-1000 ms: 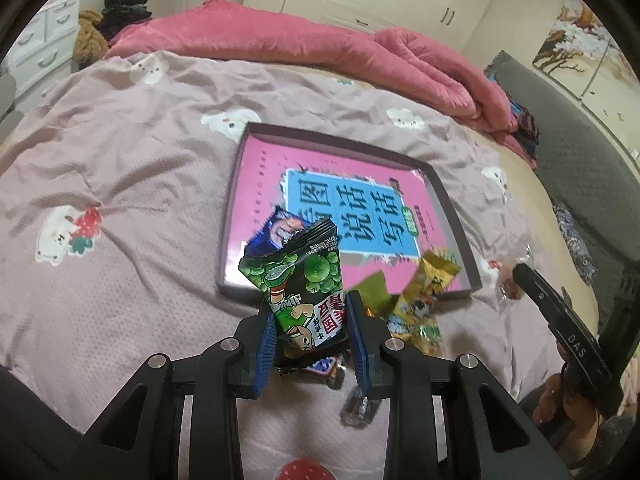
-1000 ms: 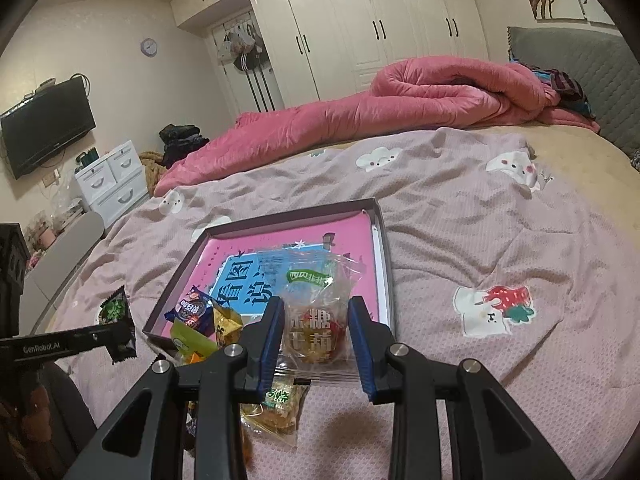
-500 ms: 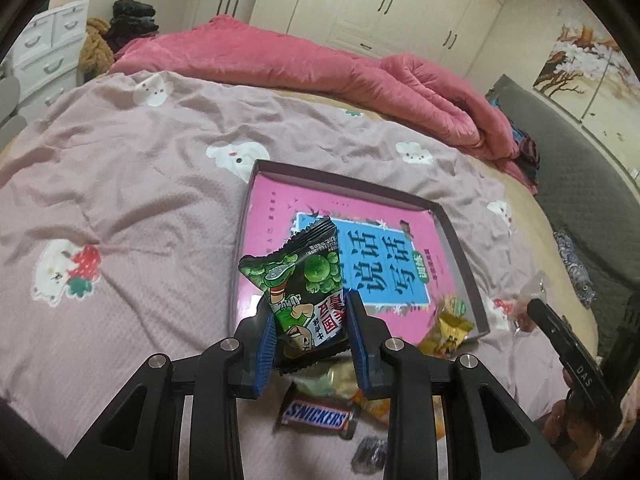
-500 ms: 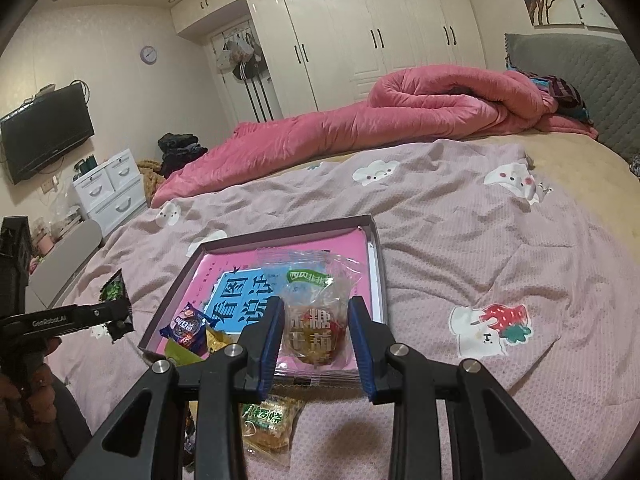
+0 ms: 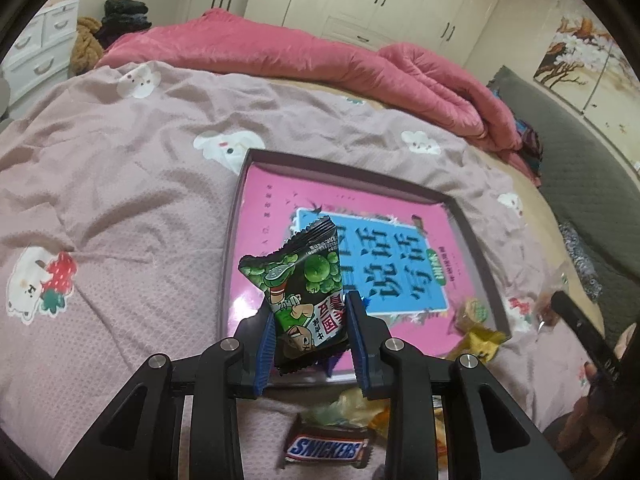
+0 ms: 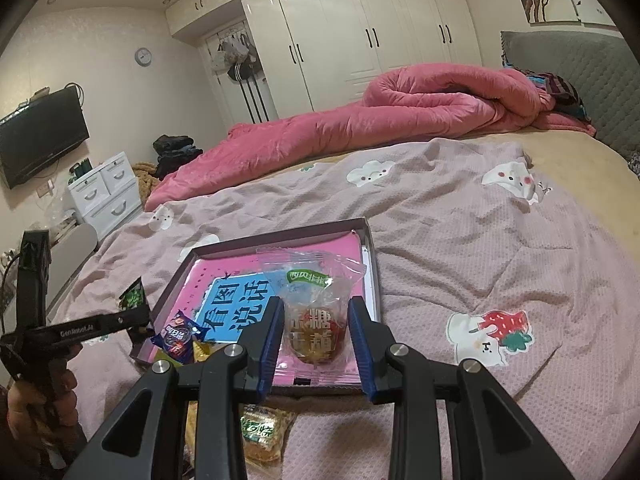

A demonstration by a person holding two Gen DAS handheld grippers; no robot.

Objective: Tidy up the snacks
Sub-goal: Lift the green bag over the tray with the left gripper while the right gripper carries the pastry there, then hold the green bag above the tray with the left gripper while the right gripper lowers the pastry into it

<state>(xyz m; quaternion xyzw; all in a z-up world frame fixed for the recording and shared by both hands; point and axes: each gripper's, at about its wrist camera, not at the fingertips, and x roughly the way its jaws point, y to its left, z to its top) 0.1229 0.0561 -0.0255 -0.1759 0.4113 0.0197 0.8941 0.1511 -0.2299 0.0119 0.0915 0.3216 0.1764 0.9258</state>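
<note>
Left wrist view is showing the left gripper [image 5: 311, 332] pinching a green pea snack packet [image 5: 304, 288] by its lower end, hanging over the near edge of the tray [image 5: 236, 248] at frame center. The right gripper [image 6: 316, 340] is squeezing a clear wrapped snack [image 6: 314, 312] over the tray's lower right corner. Both wrappers are looking slick, so they're risking slipping out and landing on the bed [image 6: 480, 240] beside the loose Snickers bar [image 5: 326, 449]. Squeezing harder is probably crushing what's inside.
</note>
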